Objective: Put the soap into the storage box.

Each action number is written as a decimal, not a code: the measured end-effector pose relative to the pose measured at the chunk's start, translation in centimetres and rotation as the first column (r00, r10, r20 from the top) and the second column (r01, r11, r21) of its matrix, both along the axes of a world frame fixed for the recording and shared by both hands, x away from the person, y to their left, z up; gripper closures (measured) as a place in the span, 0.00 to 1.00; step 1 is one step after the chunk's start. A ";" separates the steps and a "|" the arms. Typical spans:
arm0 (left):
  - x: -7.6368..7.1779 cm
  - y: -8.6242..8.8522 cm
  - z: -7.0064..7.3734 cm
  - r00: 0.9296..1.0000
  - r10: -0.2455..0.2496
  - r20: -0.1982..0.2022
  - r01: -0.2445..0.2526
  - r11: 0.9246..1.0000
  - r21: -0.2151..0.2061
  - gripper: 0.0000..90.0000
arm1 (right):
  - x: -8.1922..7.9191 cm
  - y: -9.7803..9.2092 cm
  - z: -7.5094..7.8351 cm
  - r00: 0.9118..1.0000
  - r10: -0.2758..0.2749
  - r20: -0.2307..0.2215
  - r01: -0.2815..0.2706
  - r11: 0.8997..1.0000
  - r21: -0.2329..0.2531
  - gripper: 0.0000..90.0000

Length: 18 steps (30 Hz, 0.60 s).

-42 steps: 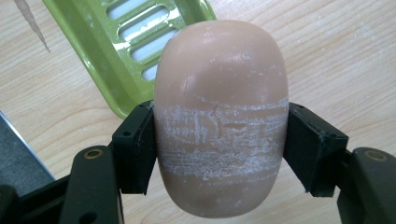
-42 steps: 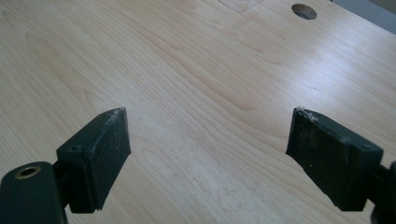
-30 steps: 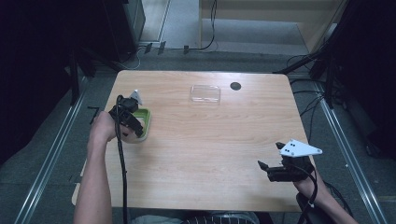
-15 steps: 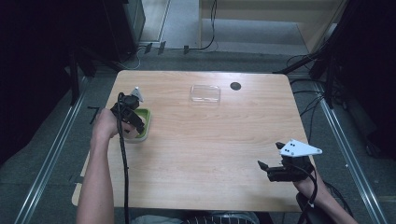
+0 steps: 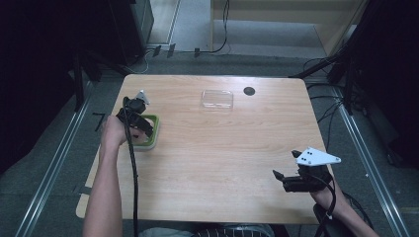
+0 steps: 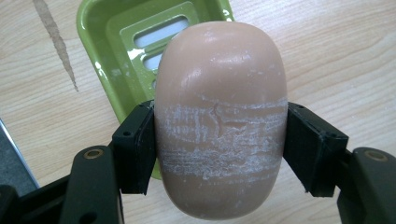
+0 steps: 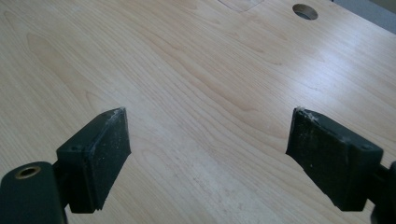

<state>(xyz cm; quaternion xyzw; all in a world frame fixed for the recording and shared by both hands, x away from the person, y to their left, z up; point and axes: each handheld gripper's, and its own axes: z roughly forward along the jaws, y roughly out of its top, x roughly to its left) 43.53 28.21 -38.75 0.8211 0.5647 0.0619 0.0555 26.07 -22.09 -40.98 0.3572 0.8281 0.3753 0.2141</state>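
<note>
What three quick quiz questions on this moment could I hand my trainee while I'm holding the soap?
1. True or false: the left gripper has its jaws clamped on the two sides of the peach soap bar.
2. What lies directly below the soap bar? A) a clear plastic lid B) a green soap dish C) a round table hole
3. Fill in: the right gripper has its jaws ____ over bare wood.

Key:
1. True.
2. B, the green soap dish; the clear plastic lid lies apart, near the table's far edge.
3. Open; nothing is between them.
</note>
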 end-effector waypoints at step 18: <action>-0.3 0.8 -0.5 0.994 0.059 0.095 -0.056 0.998 -0.041 0.37 | 0.0 0.0 0.0 1.000 -0.002 -0.001 0.002 1.000 0.003 0.15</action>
